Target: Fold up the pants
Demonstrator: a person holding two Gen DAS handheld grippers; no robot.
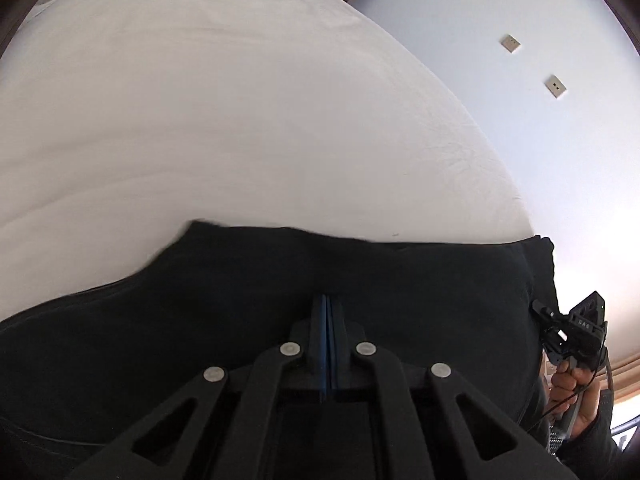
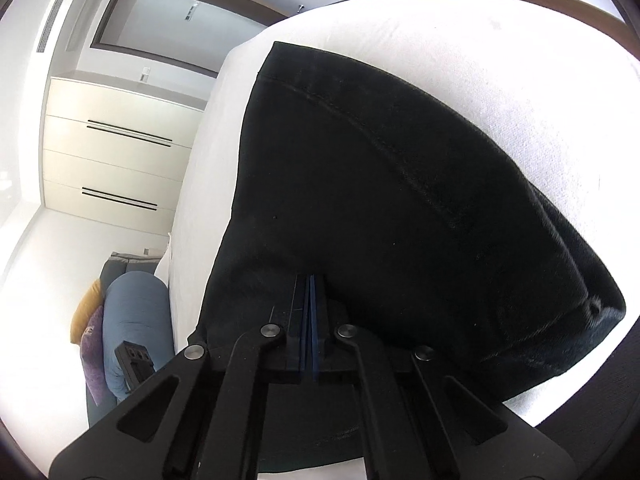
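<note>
Pants (image 2: 380, 200) flat on bed (image 1: 240, 100); both jaws prob. pinching fabric.

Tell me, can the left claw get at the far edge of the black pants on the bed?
Probably yes. The left claw is shut and sits over the pants; their far edge lies just ahead on the white bed with nothing between.

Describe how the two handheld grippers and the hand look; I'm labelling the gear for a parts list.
Both the left gripper and right gripper are matte black, with angular linkage arms, round silver pivot pins and blue finger pads. Seen from the left wrist, the right gripper's black body carries small pale lettering. The hand holding it wears a dark sleeve, and a thin black cable crosses it.
</note>
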